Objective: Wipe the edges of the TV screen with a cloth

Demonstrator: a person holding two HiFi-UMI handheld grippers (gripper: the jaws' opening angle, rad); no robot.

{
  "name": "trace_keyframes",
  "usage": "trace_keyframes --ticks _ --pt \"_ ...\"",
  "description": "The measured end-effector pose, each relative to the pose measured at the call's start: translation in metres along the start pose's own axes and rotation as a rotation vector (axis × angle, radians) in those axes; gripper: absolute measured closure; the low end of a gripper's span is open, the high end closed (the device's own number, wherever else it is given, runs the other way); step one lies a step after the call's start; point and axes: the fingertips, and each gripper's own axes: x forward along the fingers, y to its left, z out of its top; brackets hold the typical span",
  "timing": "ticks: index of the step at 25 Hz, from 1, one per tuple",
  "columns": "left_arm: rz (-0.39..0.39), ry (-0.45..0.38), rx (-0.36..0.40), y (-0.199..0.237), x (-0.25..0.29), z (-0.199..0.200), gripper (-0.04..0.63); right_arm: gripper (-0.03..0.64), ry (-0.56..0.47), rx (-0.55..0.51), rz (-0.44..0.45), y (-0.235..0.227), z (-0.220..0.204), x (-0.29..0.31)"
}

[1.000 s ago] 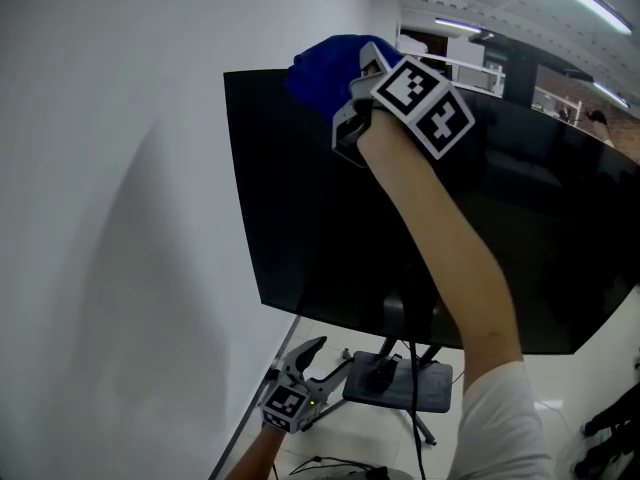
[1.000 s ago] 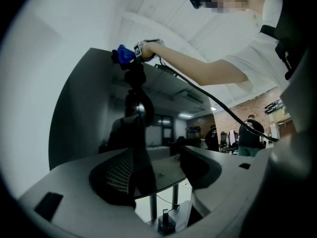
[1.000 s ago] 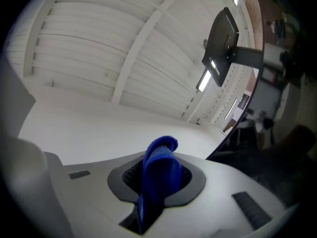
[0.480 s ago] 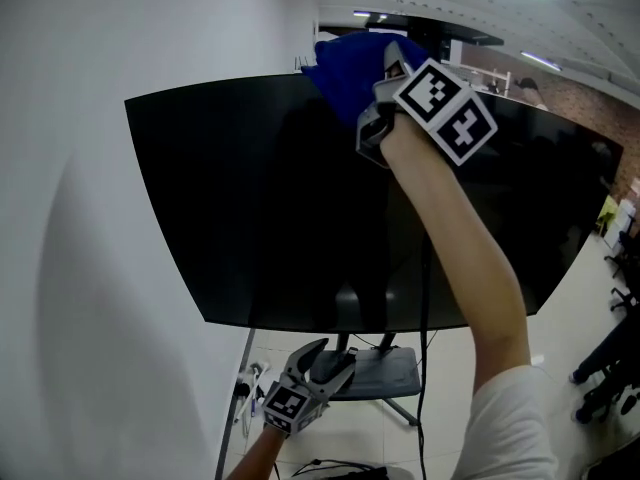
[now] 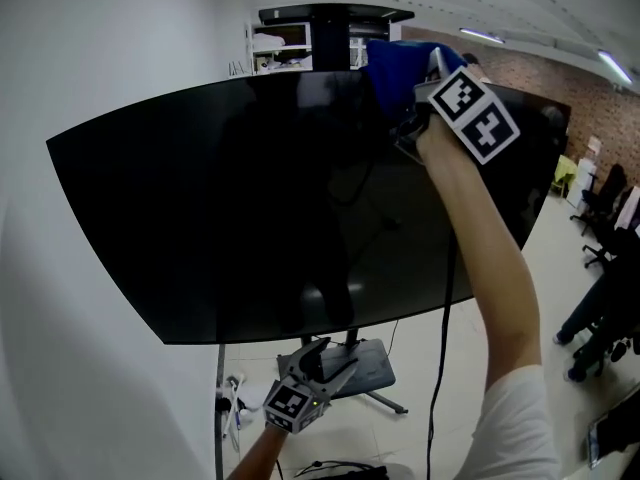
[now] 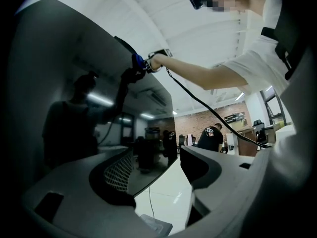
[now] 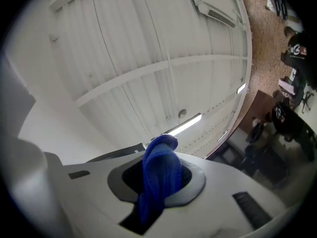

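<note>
A large black TV screen [image 5: 250, 208] on a stand fills the head view. My right gripper [image 5: 425, 93] is raised to the TV's top edge, right of centre, shut on a blue cloth [image 5: 395, 73] that lies over that edge. In the right gripper view the blue cloth [image 7: 159, 180] is pinched between the two jaws, with the ceiling behind. My left gripper [image 5: 320, 358] hangs low below the TV's bottom edge, open and empty. The left gripper view looks up along the dark TV screen [image 6: 74, 108] to the blue cloth [image 6: 137, 61] at the top.
A white wall [image 5: 70, 58] runs along the left. The TV stand's base [image 5: 365, 368] and loose cables lie on the light floor below. A cable [image 5: 445, 298] hangs beside my right arm. Office chairs [image 5: 600, 193] and a seated person are at the right.
My right gripper has slid the blue cloth rightward along the TV's top edge, from near the left corner to right of centre. The left gripper has stayed low.
</note>
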Motion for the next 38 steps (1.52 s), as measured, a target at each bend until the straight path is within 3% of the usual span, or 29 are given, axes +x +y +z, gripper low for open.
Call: trace_keyframes --ticks 3,8,12,17,23,28,32,35,38 --pt "-0.033 0.008 -0.011 -0.013 0.016 0.003 0.307 0.544 -0.032 -0.087 -0.055 -0.043 0.016 -0.005" --pt "-0.081 0.012 -0.022 -0.037 0.042 0.007 0.307 0.541 -0.052 -0.117 -0.078 -0.099 0.041 -0.025" --pt "-0.067 -0.006 -0.056 -0.034 0.052 0.018 0.307 0.541 -0.057 -0.214 0.016 -0.097 0.042 -0.051" --pt "0.015 -0.068 -0.097 -0.011 0.048 0.046 0.307 0.543 -0.011 -0.27 0.143 -0.088 0.022 -0.112" --pt "0.186 -0.127 -0.063 0.03 0.018 0.055 0.307 0.545 0.181 -0.202 0.226 -0.103 -0.069 -0.204" --pt "0.325 -0.084 -0.031 0.05 -0.014 0.039 0.307 0.545 0.282 -0.369 0.255 -0.113 -0.166 -0.294" --pt "0.408 -0.09 -0.051 0.055 -0.029 0.032 0.313 0.546 0.402 -0.397 0.242 -0.121 -0.239 -0.35" --pt "0.461 -0.063 -0.02 0.053 -0.038 0.021 0.313 0.546 0.468 -0.452 0.261 -0.115 -0.278 -0.384" --pt "0.525 -0.049 -0.001 0.052 -0.047 0.009 0.313 0.549 0.534 -0.413 0.292 -0.102 -0.305 -0.407"
